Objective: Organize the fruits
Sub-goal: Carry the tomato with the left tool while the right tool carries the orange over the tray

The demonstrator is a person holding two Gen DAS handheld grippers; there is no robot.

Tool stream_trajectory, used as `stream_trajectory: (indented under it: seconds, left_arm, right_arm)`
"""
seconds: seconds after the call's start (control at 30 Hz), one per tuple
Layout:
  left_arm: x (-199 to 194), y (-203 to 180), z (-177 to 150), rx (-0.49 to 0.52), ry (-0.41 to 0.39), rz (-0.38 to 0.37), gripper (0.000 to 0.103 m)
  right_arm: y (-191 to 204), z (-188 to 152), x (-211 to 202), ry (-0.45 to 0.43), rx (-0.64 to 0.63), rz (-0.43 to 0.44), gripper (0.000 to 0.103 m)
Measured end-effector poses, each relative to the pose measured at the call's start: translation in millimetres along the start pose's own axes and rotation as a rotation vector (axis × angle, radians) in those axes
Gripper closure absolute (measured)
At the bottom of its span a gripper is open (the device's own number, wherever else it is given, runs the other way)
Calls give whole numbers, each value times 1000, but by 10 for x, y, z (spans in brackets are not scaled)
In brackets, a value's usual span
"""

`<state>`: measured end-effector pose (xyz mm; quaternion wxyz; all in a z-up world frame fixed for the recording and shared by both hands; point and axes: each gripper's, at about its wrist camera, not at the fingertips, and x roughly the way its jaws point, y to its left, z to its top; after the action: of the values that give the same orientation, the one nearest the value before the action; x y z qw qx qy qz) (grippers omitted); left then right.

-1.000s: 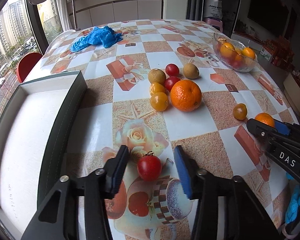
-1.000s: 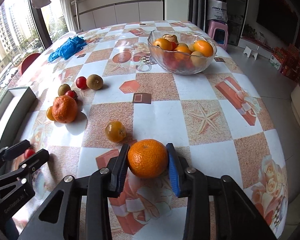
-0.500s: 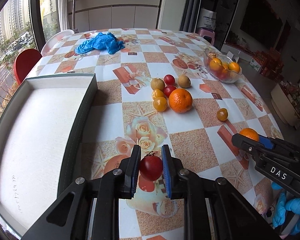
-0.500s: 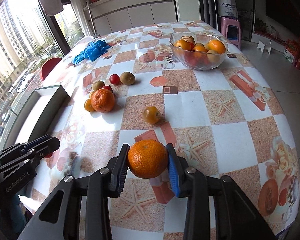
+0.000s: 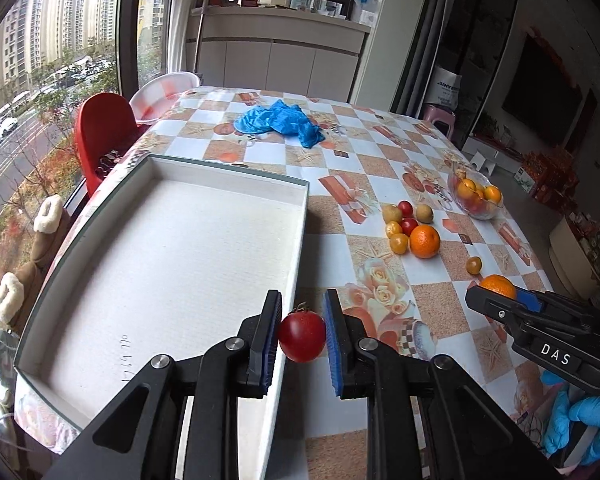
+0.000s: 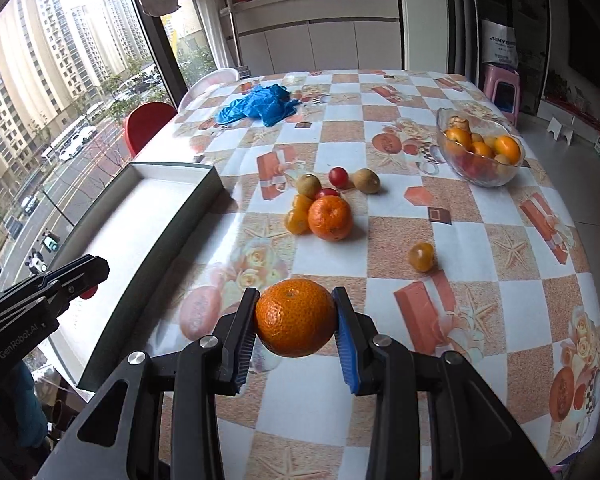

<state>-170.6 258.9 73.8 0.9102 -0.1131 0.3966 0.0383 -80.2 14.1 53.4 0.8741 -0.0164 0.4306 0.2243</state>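
Observation:
My left gripper is shut on a red tomato and holds it in the air above the right rim of the white tray. My right gripper is shut on an orange, lifted above the table; it also shows in the left wrist view. A cluster of loose fruit lies mid-table: a big orange, small yellow fruits, kiwis and red tomatoes. One small yellow fruit lies apart to its right.
A glass bowl with several fruits stands at the far right. Blue gloves lie at the table's far side. The tray sits along the left table edge. A red chair stands beyond the table's left side.
My left gripper closed on the tomato, lifted it and carried it left to the tray's rim. My right gripper rose higher with the orange held.

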Motion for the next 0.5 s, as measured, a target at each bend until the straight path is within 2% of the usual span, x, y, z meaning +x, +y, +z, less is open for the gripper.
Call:
stream_trajectory:
  seconds: [0.27,0.5]
  left_arm:
    - [-86,593,-47,-74,-16,76,80]
    - [37,938,-142,-97,15,136,80]
  right_arm:
    - [768,79,213,29,-131,78,64]
    - [1351,120,407,72,-229,138,64]
